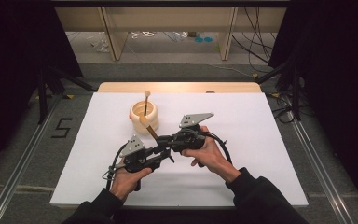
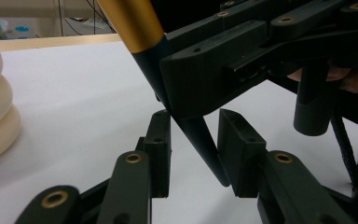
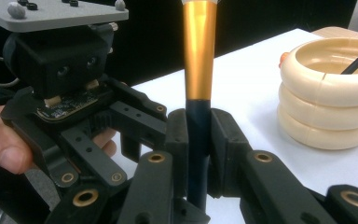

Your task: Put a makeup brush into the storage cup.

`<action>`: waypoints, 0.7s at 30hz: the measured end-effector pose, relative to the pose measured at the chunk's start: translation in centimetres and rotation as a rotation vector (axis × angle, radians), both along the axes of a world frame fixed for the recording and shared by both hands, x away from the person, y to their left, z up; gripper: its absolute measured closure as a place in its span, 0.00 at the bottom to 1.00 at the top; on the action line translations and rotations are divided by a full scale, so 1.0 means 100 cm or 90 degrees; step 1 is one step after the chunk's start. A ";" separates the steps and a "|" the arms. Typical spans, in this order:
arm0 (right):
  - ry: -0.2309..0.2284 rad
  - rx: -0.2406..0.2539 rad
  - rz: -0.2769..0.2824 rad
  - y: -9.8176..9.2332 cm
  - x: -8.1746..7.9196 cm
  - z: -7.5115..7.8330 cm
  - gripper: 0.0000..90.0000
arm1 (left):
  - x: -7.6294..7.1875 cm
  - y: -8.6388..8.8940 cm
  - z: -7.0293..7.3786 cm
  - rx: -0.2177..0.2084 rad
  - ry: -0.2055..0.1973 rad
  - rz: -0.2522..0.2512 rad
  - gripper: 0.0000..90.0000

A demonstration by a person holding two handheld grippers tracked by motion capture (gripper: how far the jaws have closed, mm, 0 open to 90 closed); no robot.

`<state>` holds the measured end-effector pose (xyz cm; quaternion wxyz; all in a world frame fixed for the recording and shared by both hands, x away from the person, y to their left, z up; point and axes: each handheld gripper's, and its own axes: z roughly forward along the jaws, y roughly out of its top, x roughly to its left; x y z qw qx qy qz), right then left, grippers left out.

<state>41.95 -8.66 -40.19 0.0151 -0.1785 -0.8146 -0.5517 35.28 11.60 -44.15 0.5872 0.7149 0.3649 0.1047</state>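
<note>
- A white rectangular tabletop (image 1: 261, 140) with a pale wooden far edge (image 1: 179, 87).
- Grey floor (image 1: 23, 140) marked with a black "5" (image 1: 61, 127).
- Black curtains (image 1: 9, 56) on both sides.
- Light wooden frame legs (image 1: 112, 39) beyond, with loose cables (image 1: 256, 51).

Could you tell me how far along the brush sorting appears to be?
Done: one brush stands in the cream holder. In hand: the right gripper clamps a second brush; the left gripper, open, brackets its tip. Left: putting it in the holder.
</note>
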 end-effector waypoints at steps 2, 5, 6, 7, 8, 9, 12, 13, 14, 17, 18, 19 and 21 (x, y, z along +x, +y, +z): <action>-0.001 0.006 0.003 0.000 0.000 -0.001 0.87 | 0.000 0.000 0.000 -0.003 0.003 -0.001 0.75; -0.002 0.004 0.000 0.000 -0.002 -0.001 0.87 | 0.000 0.000 0.000 -0.008 0.009 0.004 0.76; -0.001 0.005 0.001 0.000 -0.002 -0.001 0.87 | 0.001 0.001 0.000 -0.002 0.002 -0.003 0.77; 0.009 0.002 0.001 0.000 -0.002 -0.001 0.87 | 0.001 0.002 -0.001 -0.003 0.004 -0.005 0.77; 0.011 0.002 0.000 0.000 -0.003 -0.001 0.87 | 0.002 0.002 -0.001 -0.002 0.004 -0.004 0.78; 0.009 0.000 0.000 -0.001 -0.003 -0.001 0.87 | 0.002 0.002 -0.002 -0.006 0.006 -0.005 0.79; 0.000 0.000 -0.002 -0.002 -0.003 -0.001 0.87 | 0.003 0.004 -0.002 -0.009 0.016 -0.004 0.81; -0.001 0.004 0.000 -0.002 -0.003 -0.002 0.87 | 0.003 0.004 -0.002 -0.012 0.017 -0.005 0.82; -0.003 0.005 0.000 -0.002 -0.003 -0.002 0.87 | 0.003 0.004 -0.002 -0.013 0.021 -0.002 0.83; -0.002 0.006 0.001 -0.003 -0.004 -0.001 0.87 | 0.003 0.005 -0.003 -0.014 0.028 0.002 0.86; -0.004 0.006 0.000 -0.003 -0.004 -0.001 0.87 | 0.004 0.006 -0.003 -0.015 0.030 0.000 0.87; -0.007 -0.001 0.001 -0.004 -0.004 0.000 0.87 | 0.003 0.006 -0.004 -0.009 0.037 0.004 0.88; -0.016 -0.007 -0.003 -0.005 -0.004 -0.001 0.87 | 0.004 0.006 -0.004 -0.002 0.036 0.005 0.88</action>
